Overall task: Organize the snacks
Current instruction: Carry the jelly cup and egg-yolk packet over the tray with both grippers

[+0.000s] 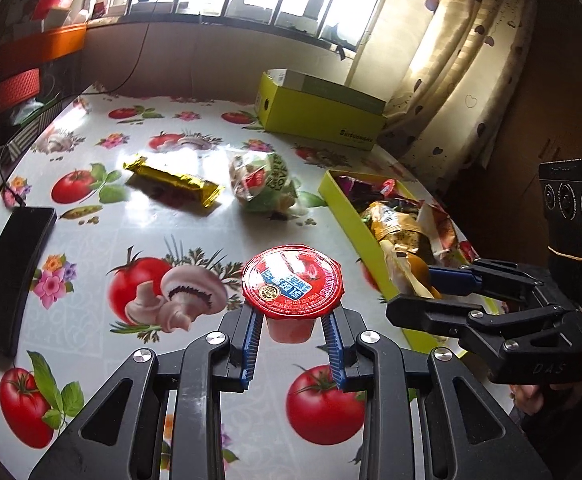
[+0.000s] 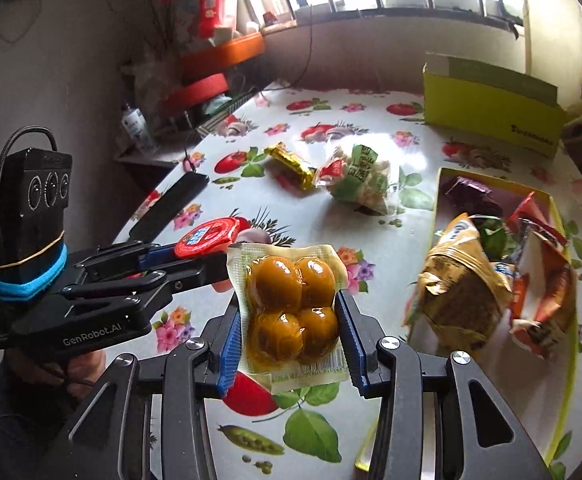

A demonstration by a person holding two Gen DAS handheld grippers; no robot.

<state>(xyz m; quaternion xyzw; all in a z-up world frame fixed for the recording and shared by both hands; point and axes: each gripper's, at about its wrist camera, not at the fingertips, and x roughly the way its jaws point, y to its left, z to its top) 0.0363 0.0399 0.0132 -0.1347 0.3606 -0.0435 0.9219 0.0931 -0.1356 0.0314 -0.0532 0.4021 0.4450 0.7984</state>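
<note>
Red foil lid, left wrist view: the jelly cup (image 1: pixel 292 285) sits between the blue pads of the left hand-held gripper (image 1: pixel 293 330), which is closed on the cup body just below the lid rim. The cup is upright and appears raised off the surface (image 1: pixel 195 236), which carries a tomato-and-mushroom print. Farther back on the surface lie a gold wrapped bar (image 1: pixel 173 184) and, just beside it to the right, a green-and-clear snack bag (image 1: pixel 263 182). A shallow yellow-green tray (image 1: pixel 351 220) at the right edge holds mixed snack packets. A yellow-green box (image 1: pixel 319 110) stands behind it near the curtain. A black phone (image 1: pixel 11 276) lies flat at the left. The right hand-held gripper (image 1: pixel 419 292) enters from the right, over the near end of the tray, closed on a pouch seen edge-on.

Right wrist view: the right hand-held gripper (image 2: pixel 291 320) is closed on a clear vacuum pouch of four brown eggs (image 2: pixel 291 308), pads pressing both side edges, with the pouch held above the surface (image 2: pixel 371 216). The left hand-held gripper (image 2: pixel 195 258) appears at left, gripping the jelly cup (image 2: pixel 207 238). The tray (image 2: pixel 439 184) lies to the right, with a tan bag (image 2: pixel 459 280) at its near side. The gold wrapped bar (image 2: pixel 291 164) and snack bag (image 2: pixel 355 178) touch, or nearly touch, farther back.
</note>
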